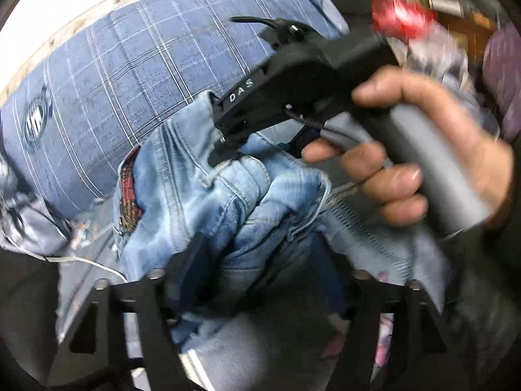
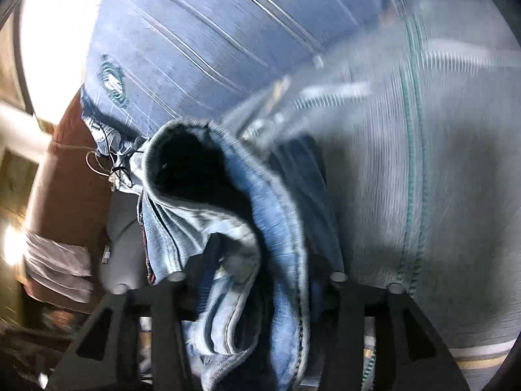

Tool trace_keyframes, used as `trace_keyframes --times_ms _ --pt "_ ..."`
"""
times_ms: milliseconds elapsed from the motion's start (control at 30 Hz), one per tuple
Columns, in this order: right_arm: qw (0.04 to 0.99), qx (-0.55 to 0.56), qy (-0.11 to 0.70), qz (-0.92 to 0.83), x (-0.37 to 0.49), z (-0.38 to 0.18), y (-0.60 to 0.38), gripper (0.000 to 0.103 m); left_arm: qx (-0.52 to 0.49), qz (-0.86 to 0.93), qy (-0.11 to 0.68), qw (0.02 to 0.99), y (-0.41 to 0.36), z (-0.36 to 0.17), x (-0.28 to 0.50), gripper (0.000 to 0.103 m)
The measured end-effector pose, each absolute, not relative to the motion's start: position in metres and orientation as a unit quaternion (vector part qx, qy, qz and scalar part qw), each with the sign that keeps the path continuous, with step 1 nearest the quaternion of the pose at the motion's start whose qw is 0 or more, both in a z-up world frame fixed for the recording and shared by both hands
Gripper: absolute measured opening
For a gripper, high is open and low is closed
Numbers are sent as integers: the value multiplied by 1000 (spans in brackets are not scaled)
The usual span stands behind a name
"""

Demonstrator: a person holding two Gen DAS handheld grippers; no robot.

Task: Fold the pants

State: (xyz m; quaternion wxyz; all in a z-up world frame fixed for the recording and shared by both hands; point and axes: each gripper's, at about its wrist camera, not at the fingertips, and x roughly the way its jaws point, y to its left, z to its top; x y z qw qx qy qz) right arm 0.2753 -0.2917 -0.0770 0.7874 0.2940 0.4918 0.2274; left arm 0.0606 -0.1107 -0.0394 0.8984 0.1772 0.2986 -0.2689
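The pants are light blue jeans (image 1: 208, 208), bunched up in front of both cameras. In the left wrist view my left gripper (image 1: 254, 260) is shut on a thick fold of the jeans. The black right gripper (image 1: 228, 150), held by a hand (image 1: 407, 150), bites the denim higher up near a seam. In the right wrist view my right gripper (image 2: 260, 260) is shut on the jeans (image 2: 260, 228), and an open hem of denim gapes dark just above the fingers. Both views are blurred by motion.
A blue plaid pillow (image 1: 130, 75) with a round emblem lies behind the jeans; it also shows in the right wrist view (image 2: 202, 45). A grey ribbed cloth with a green zipper (image 2: 413, 163) fills the right. A red object (image 1: 400, 13) sits at top right. A brown post (image 2: 65, 179) stands left.
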Motion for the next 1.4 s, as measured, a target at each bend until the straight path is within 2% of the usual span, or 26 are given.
trace_keyframes --times_ms 33,133,200,300,333,500,633,667,700,767,833,900,933,967,1033,1233,1400 --pt "804 286 476 212 268 -69 -292 62 149 -275 298 902 -103 -33 59 80" --pt "837 263 453 160 251 -59 -303 63 98 -274 303 908 -82 -19 55 82" --pt "831 288 445 168 243 -59 -314 70 54 -263 311 911 -64 -12 58 84" --pt "794 353 448 210 240 -64 -331 82 -68 -251 352 899 -22 -7 91 89" --pt "787 359 455 212 244 -66 -331 83 -96 -238 366 894 -12 -8 104 91" --pt "756 380 484 222 257 -82 -317 84 -277 -181 470 818 45 -52 188 92" --pt "757 335 524 199 266 -91 -298 85 -298 -182 506 789 37 -86 218 91" --pt "761 322 532 186 267 -94 -297 84 -312 -181 505 784 35 -92 219 88" --pt "759 318 540 177 269 -99 -297 82 -333 -182 501 778 36 -95 219 85" --pt "761 305 547 168 270 -100 -295 67 -353 -196 497 769 27 -94 215 69" --pt "758 284 559 178 275 -100 -288 49 -329 -189 502 778 15 -87 218 69" --pt "755 287 563 173 278 -102 -287 41 -332 -183 513 770 14 -93 227 69" --pt "758 285 561 172 279 -101 -286 34 -352 -183 518 758 16 -100 231 63" --pt "763 283 556 169 278 -98 -287 25 -372 -186 518 748 19 -102 234 50" --pt "774 286 536 178 275 -86 -288 18 -366 -186 509 756 19 -88 229 42" --pt "836 270 444 179 254 -39 -309 18 -337 -218 447 799 -8 -28 225 41" --pt "852 288 407 161 281 -26 -343 18 -315 -242 448 801 -37 -30 270 41"
